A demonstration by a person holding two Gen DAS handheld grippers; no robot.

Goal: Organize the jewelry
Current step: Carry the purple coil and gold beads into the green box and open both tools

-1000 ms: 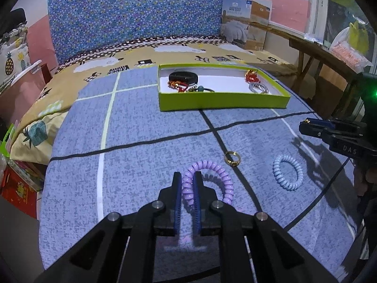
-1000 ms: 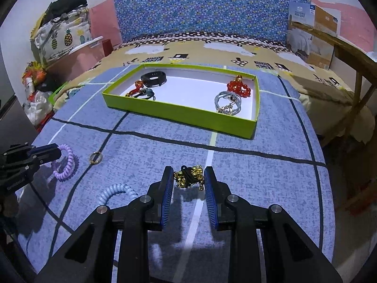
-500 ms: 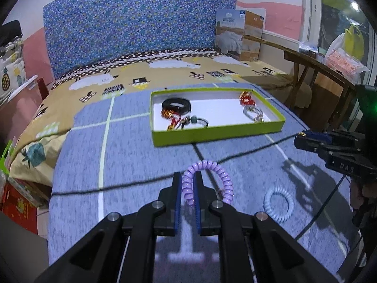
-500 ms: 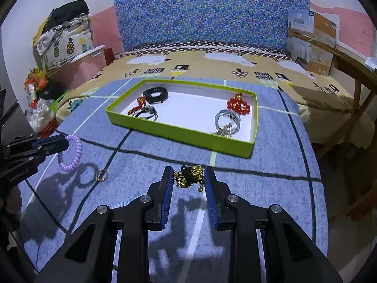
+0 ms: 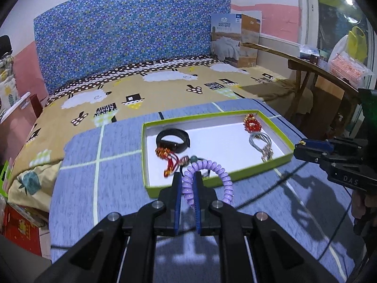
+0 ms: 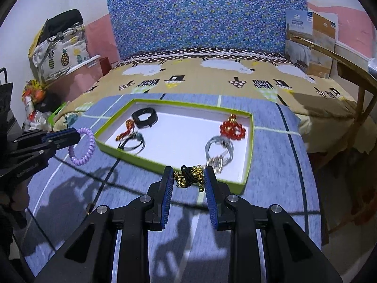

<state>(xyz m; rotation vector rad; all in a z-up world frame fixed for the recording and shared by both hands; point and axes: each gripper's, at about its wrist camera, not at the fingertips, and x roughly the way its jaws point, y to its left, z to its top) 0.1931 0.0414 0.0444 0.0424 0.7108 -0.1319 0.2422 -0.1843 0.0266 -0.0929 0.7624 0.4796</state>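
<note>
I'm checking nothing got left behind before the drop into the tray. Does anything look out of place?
One thing: a small gold ring lies alone on the blue cloth, outside the green tray. The purple coil band and the gold-bead tie are each held in a gripper near the tray, nothing spilled.

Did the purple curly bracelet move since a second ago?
Yes. The purple spiral bracelet, clamped in the left gripper, was lifted off the blue cloth and carried toward the green tray; it now hangs over the tray's near edge.
</note>
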